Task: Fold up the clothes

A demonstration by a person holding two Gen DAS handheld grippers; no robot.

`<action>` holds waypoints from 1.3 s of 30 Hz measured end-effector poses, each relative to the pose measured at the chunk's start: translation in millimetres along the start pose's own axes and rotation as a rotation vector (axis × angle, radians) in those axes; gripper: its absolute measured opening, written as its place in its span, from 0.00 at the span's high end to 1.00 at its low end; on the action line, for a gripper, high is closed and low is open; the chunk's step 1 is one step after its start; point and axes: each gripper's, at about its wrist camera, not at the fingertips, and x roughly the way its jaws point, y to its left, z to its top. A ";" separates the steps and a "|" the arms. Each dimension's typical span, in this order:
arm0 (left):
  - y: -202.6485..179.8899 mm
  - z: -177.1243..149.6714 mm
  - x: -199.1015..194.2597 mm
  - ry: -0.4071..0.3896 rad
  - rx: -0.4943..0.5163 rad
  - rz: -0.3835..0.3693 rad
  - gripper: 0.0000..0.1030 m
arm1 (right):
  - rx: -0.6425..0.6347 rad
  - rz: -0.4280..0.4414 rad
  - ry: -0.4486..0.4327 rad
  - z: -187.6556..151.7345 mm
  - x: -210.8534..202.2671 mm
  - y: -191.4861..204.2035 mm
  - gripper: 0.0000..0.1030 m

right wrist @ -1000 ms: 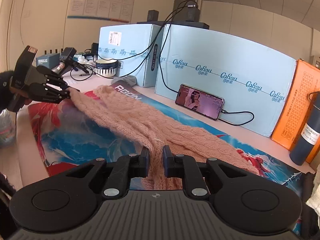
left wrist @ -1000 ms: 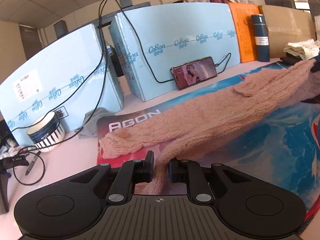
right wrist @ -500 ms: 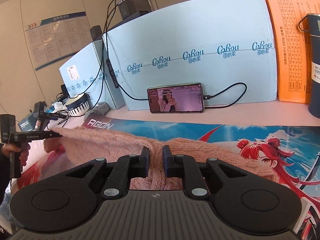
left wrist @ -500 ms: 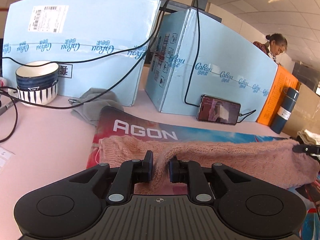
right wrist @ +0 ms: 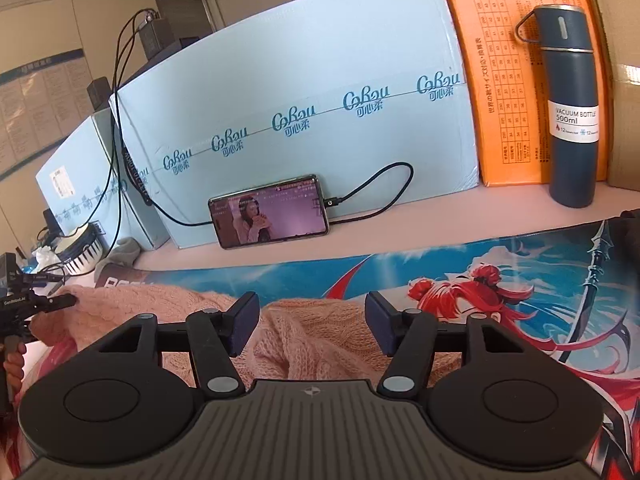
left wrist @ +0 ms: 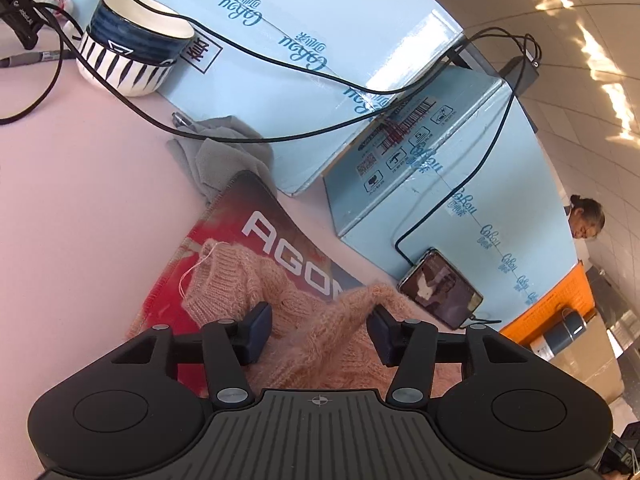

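Sweater (left wrist: 320,340) of pink knit lies on the mat (left wrist: 276,236), which is printed with the letters AGON and a red-haired figure. In the left wrist view one ribbed end of the sweater rests near the mat's red corner, with a loose thread beside it, and a raised fold of knit stands between the two fingers. The left gripper (left wrist: 319,330) has its jaws spread wide; the pads sit on either side of the fold and do not press it. The view is strongly tilted.

The right gripper (right wrist: 312,324) also has its jaws spread wide, with the sweater lying flat under and between the fingers, not pinched. In this view the left gripper (right wrist: 60,302) shows at the far left edge, low over the other end of the sweater, held by a hand (right wrist: 14,364).

Behind the mat stand blue boxes (right wrist: 304,92). A phone (right wrist: 272,211) with a lit screen leans against one, with a cable (right wrist: 380,184) plugged in. A bottle (right wrist: 570,108) stands to the right, in front of an orange box (right wrist: 500,72). A bowl (left wrist: 132,48) and a grey cloth (left wrist: 224,152) are on the table (left wrist: 80,220) beyond the mat's corner. A person (left wrist: 586,220) shows behind the boxes.
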 end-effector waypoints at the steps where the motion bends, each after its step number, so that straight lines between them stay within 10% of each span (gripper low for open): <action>1: 0.9 -0.1 -0.2 0.004 -0.012 -0.007 0.43 | 0.012 0.014 -0.017 0.2 -7.6 -1.6 0.39; 6: 15.5 3.8 -6.5 0.005 -0.152 -0.079 0.27 | -0.045 0.123 -0.030 -11.4 -46.3 0.9 0.20; 13: 35.6 10.9 -12.1 -0.026 -0.350 -0.140 0.23 | -0.149 -0.001 0.076 -39.9 -48.3 8.2 0.19; 23: 16.3 -2.3 -33.7 -0.029 -0.105 -0.039 0.24 | -0.057 -0.021 0.044 -46.9 -42.7 -2.0 0.29; 24: 7.8 -4.4 -32.0 -0.032 -0.024 -0.005 0.28 | -0.050 -0.027 0.040 -46.9 -42.2 -2.3 0.35; 27: -22.8 -13.8 -25.0 -0.050 0.277 0.139 0.94 | -0.030 -0.055 0.023 -47.8 -42.3 -3.2 0.58; 33: -52.2 -11.2 -24.8 -0.146 0.465 0.188 0.94 | -0.029 -0.118 -0.005 -44.2 -44.0 -6.4 0.96; 39: -41.1 11.0 -7.0 -0.138 0.389 0.241 0.94 | -0.004 -0.198 -0.077 -24.7 -43.0 -14.6 0.99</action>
